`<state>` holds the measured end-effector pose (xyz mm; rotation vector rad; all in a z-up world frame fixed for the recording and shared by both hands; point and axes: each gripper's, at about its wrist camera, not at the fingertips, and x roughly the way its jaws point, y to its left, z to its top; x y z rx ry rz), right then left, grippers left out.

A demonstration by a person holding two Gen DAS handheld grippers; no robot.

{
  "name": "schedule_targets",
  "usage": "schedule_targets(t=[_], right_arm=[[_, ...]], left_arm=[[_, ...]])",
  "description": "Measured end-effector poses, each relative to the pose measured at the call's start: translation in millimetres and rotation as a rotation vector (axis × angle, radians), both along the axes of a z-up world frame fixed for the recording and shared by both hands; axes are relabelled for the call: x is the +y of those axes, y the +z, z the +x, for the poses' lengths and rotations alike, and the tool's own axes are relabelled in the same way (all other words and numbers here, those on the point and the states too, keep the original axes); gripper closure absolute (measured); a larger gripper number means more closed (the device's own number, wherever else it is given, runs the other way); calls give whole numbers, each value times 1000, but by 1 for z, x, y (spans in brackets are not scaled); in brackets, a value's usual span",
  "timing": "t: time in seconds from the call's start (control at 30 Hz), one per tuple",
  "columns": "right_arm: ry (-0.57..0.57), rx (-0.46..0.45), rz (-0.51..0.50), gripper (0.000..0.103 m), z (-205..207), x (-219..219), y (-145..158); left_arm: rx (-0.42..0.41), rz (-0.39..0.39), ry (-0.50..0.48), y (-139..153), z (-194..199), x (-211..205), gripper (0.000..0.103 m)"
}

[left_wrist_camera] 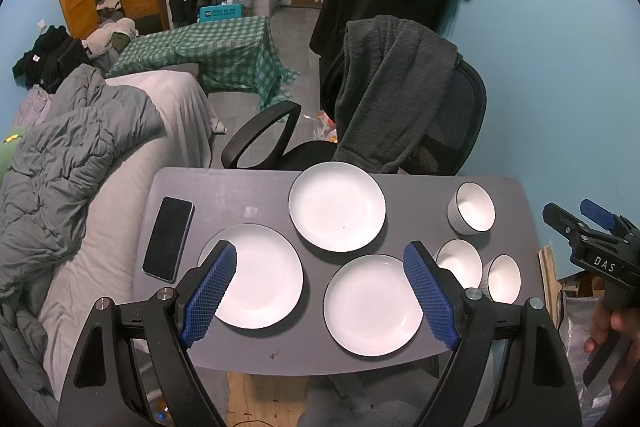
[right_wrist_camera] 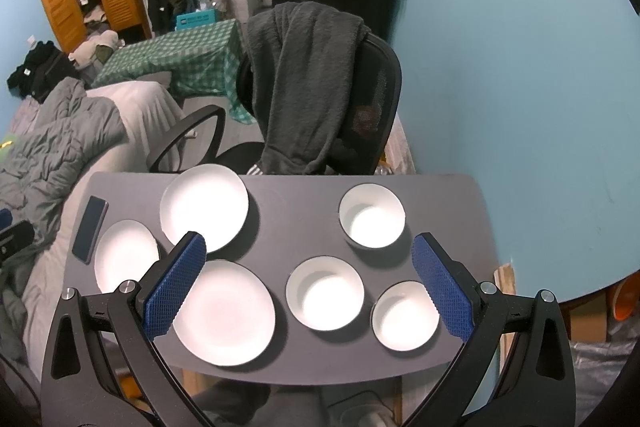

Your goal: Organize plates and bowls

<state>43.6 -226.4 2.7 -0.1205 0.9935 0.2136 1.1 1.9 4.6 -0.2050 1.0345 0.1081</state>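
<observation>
STATE: left gripper (left_wrist_camera: 320, 291) wide, empty; right gripper (right_wrist_camera: 308, 291) wide, empty | ITEMS: 3 plates, 3 bowls, unstacked | ADVICE: grip near plate (left_wrist_camera: 373, 305) by rim, lift level.

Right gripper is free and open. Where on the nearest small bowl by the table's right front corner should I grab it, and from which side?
Take the nearest bowl by its thin rim, one finger inside and one outside, coming down from above with the right gripper. It stands upright and open. Judging by the gaps, use the right-hand or near rim: the middle bowl sits close on its left, while the table edge side looks clear.
</observation>
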Motion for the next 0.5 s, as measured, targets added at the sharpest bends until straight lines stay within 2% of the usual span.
schedule_targets(t=[0.5], right_arm=[[9, 6, 6, 2, 2, 9, 0]], left_arm=[[-5, -4, -5, -2, 0, 8, 16]])
